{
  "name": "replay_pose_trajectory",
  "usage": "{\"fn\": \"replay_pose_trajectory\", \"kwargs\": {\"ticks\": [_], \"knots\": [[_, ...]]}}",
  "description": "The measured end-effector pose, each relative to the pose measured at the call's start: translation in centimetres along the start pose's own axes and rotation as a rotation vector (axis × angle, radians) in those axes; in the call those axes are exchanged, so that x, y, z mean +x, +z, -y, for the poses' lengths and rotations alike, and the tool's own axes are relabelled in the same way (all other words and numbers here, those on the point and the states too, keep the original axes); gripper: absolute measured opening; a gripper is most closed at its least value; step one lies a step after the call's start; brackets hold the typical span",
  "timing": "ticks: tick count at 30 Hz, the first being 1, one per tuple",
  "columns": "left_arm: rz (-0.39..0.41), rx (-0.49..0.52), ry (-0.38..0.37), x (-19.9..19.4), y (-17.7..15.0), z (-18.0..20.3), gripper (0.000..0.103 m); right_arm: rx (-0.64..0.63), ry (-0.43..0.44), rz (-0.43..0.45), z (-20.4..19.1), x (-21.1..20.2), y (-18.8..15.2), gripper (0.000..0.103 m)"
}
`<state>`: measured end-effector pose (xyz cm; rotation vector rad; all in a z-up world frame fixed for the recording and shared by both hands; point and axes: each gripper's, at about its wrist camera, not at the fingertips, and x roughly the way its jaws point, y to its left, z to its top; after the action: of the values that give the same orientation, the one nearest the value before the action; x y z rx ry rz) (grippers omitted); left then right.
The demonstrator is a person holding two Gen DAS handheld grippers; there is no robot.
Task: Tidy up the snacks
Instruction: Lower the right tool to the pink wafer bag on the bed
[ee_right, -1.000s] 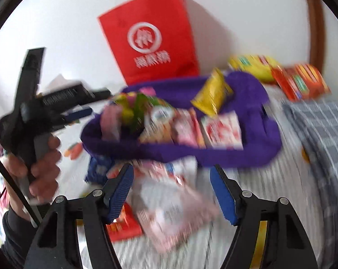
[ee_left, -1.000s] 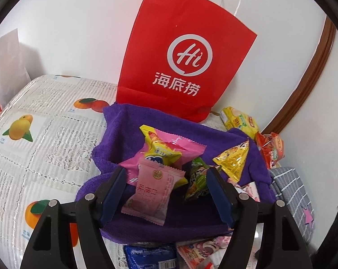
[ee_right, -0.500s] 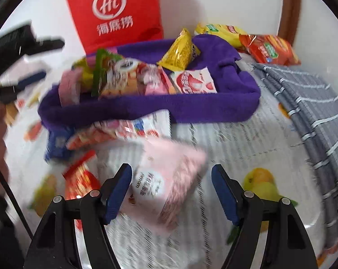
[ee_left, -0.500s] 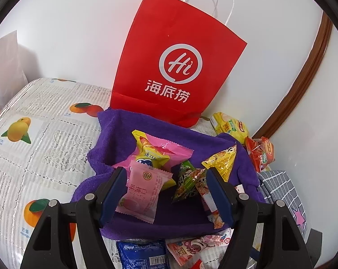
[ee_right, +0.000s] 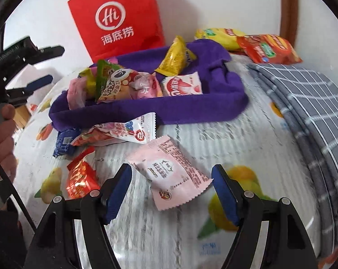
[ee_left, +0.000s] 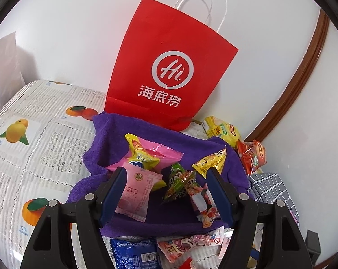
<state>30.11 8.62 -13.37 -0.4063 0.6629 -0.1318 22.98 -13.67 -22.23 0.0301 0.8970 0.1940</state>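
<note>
A purple cloth basket (ee_left: 115, 134) (ee_right: 191, 112) holds several snack packets, among them a pink one (ee_left: 137, 192) and a yellow triangular one (ee_left: 211, 161). My left gripper (ee_left: 166, 192) hangs open just above the basket's near rim, gripping nothing. It also shows at the left of the right wrist view as the left gripper (ee_right: 34, 67), held by a hand (ee_right: 0, 139). A pale pink packet (ee_right: 171, 172) lies flat on the fruit-print tablecloth (ee_right: 236, 139). My right gripper (ee_right: 171, 192) stands open over it, pads clear of the wrapper.
A red paper bag (ee_left: 169, 78) stands against the wall behind the basket. Yellow (ee_right: 218, 35) and red (ee_right: 267, 49) chip bags lie at the back right, beside a grey checked cloth (ee_right: 308, 103). Loose packets sit before the basket: white-pink (ee_right: 124, 132), blue (ee_right: 63, 143), red (ee_right: 79, 179).
The right gripper has swung down from facing the basket to hover over the pale pink packet on the tablecloth. The left gripper has hardly moved.
</note>
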Motion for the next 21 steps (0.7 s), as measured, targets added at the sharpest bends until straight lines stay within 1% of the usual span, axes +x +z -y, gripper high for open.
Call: {"fn": "replay_pose_trajectory", "kwargs": {"ticks": [2, 3, 7, 9, 11, 15, 17, 18, 19, 21], "knots": [[-0.002, 0.012, 0.003, 0.0, -0.1, 0.2, 0.071, -0.021, -0.007, -0.009, -0.4, 0.8, 0.3, 0.073], [-0.004, 0.017, 0.005, 0.1, -0.1, 0.2, 0.071, -0.038, -0.02, 0.001, -0.6, 1.0, 0.3, 0.073], [-0.015, 0.026, 0.006, 0.3, -0.2, 0.5, 0.071, -0.079, -0.065, -0.003, -1.0, 1.6, 0.8, 0.059], [-0.015, 0.032, 0.004, 0.3, -0.3, 0.6, 0.071, -0.09, -0.084, -0.003, -1.0, 1.6, 0.7, 0.054], [-0.015, 0.038, 0.001, 0.2, -0.3, 0.8, 0.071, -0.102, -0.078, -0.005, -1.1, 1.4, 0.6, 0.054], [-0.011, 0.052, -0.002, 0.0, -0.4, 1.3, 0.071, -0.155, -0.056, -0.009, -1.2, 0.7, 0.1, 0.056], [-0.01, 0.055, -0.007, -0.1, -0.5, 1.4, 0.071, -0.171, -0.066, 0.005, -1.1, 0.5, 0.2, 0.063], [-0.01, 0.058, -0.01, -0.1, -0.5, 1.5, 0.071, -0.175, -0.071, 0.012, -1.1, 0.5, 0.3, 0.071], [-0.01, 0.061, -0.014, -0.1, -0.6, 1.6, 0.071, -0.176, -0.07, 0.022, -1.1, 0.6, 0.6, 0.076], [-0.011, 0.07, -0.017, -0.1, -0.6, 1.8, 0.071, -0.184, -0.047, 0.026, -1.3, 0.8, 1.0, 0.076]]}}
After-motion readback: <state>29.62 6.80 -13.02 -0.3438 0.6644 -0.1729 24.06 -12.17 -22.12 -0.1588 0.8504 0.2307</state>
